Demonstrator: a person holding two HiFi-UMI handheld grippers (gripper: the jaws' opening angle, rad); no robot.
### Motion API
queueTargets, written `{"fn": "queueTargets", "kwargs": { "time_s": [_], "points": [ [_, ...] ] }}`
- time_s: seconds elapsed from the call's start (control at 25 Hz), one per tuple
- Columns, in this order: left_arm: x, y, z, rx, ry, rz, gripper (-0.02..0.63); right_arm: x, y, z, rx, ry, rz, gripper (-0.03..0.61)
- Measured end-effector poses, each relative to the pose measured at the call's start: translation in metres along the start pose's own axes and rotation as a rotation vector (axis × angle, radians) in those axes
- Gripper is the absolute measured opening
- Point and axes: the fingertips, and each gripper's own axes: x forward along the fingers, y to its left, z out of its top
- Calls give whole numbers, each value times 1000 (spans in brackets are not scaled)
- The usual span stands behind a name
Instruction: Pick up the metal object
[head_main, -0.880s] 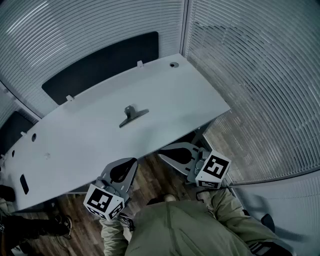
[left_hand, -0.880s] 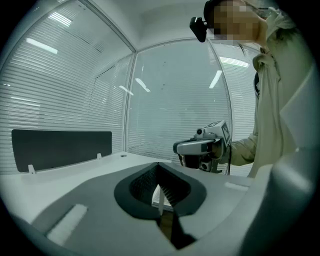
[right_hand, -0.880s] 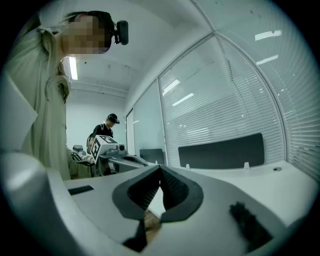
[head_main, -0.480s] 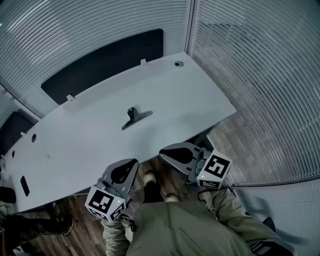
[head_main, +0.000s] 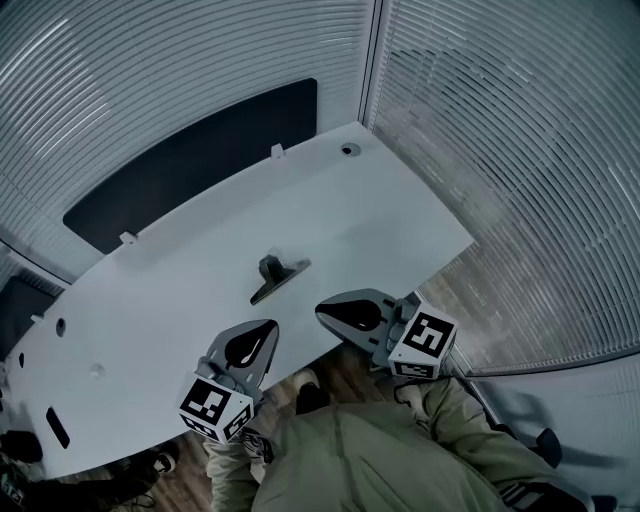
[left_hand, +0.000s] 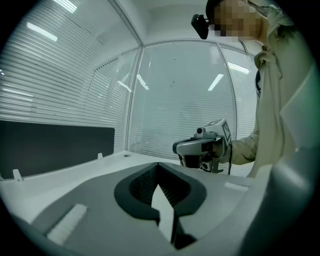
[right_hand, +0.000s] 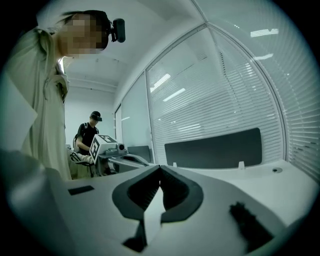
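The metal object (head_main: 278, 278), a dark grey clip-like piece with a long flat blade, lies on the white table (head_main: 380, 210) near its front edge. In the right gripper view the metal object (right_hand: 250, 227) shows as a dark blurred shape at lower right. My left gripper (head_main: 271, 324) hovers over the table's near edge, below and left of the object, jaws shut and empty. My right gripper (head_main: 319, 308) is just right of the object's blade, a short gap away, jaws shut and empty. Each gripper appears in the other's view: the right gripper (left_hand: 202, 147) and the left gripper (right_hand: 107, 145).
A dark panel (head_main: 190, 160) stands behind the table's far edge. Glass walls with blinds close in the back and right. A cable hole (head_main: 347, 149) sits at the table's far corner. Wooden floor and my shoe (head_main: 310, 395) lie below. Another person (right_hand: 90, 132) sits far off.
The table and the metal object have come closer in the head view. Both grippers now reach over the table's near edge instead of hanging in front of it.
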Motion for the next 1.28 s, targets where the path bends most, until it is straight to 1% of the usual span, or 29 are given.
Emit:
{"fn": "queueTargets", "kwargs": {
  "time_s": [0.16, 0.28, 0.48, 0.52, 0.6, 0.68, 0.8, 0.84, 0.92, 0.96, 1.04, 1.16, 1.28],
  "points": [
    [10, 20, -11, -17, 22, -61, 3, 19, -15, -11, 28, 30, -34, 3],
    [16, 36, -19, -44, 27, -97, 5, 29, -23, -22, 33, 71, -60, 3],
    [33, 61, -40, -89, 78, -99, 6, 35, -34, -41, 93, 115, -82, 3],
    [37, 66, -43, -105, 83, -95, 15, 36, -37, -43, 98, 122, -83, 3],
    [46, 78, -50, -147, 95, -77, 47, 38, -43, -45, 105, 132, -84, 3],
    [59, 92, -58, -172, 122, -47, 93, 38, -48, -46, 116, 134, -80, 3],
    [79, 121, -79, -202, 193, 34, 136, 38, -51, -50, 134, 145, -58, 3],
    [86, 132, -88, -229, 220, 61, 169, 38, -52, -51, 137, 151, -50, 3],
    [100, 150, -110, -304, 280, 93, 277, 38, -53, -53, 145, 158, -37, 3],
    [107, 155, -121, -338, 309, 96, 300, 38, -54, -54, 152, 157, -33, 3],
    [121, 157, -136, -369, 356, 84, 314, 36, -56, -59, 168, 156, -30, 3],
    [139, 156, -146, -357, 398, 69, 314, 33, -61, -64, 184, 163, -32, 3],
    [151, 159, -156, -360, 439, 78, 314, 32, -67, -67, 198, 165, -36, 3]
  ]
}}
